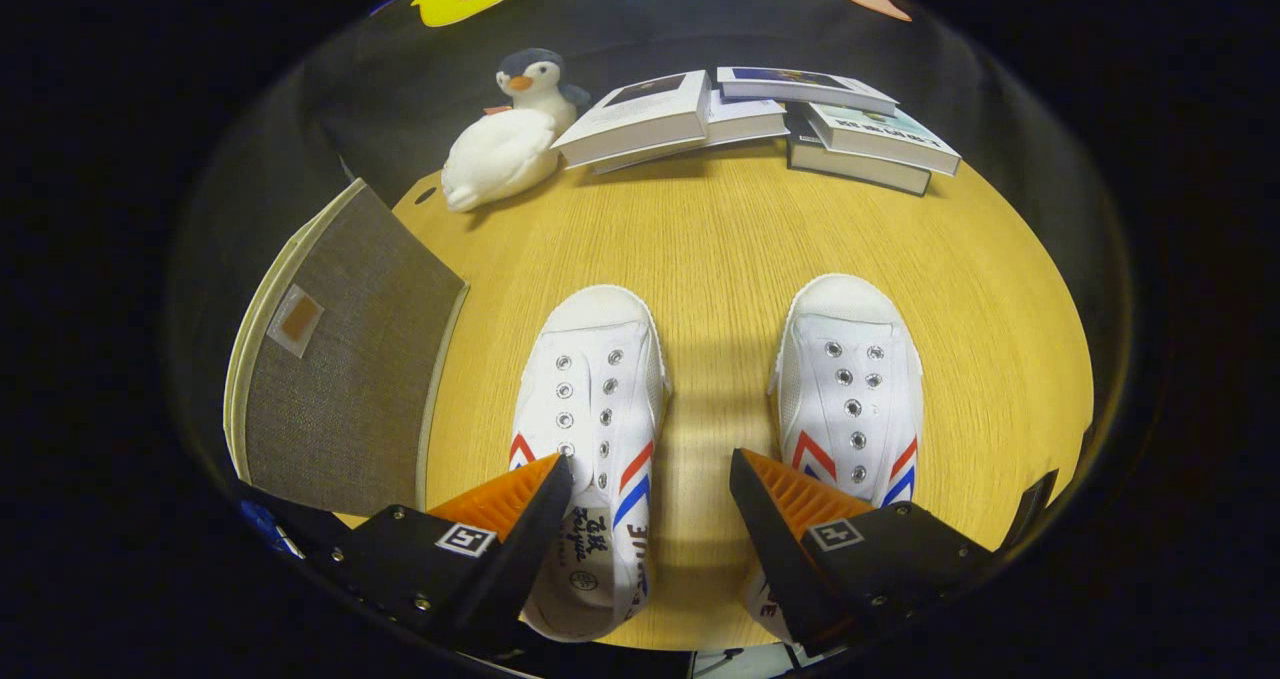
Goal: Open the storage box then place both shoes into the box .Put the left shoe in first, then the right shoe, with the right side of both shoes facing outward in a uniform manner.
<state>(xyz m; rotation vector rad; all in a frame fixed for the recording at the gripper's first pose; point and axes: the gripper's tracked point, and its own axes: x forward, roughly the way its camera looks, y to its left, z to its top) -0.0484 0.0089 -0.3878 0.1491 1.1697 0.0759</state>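
The gripper (650, 479) hangs wide open and empty above two white shoes on the table (720, 239). Left shoe (590, 409) and right shoe (850, 389) lie under its fingers; the box (340, 379) sits leftward.

Worktop (720, 229) matt wood grain; shoes (592, 389) white canvas, metal eyelets; storage box (340, 379) coarse woven cloth; penguin toy (505, 144) plush; books (640, 114) paper.
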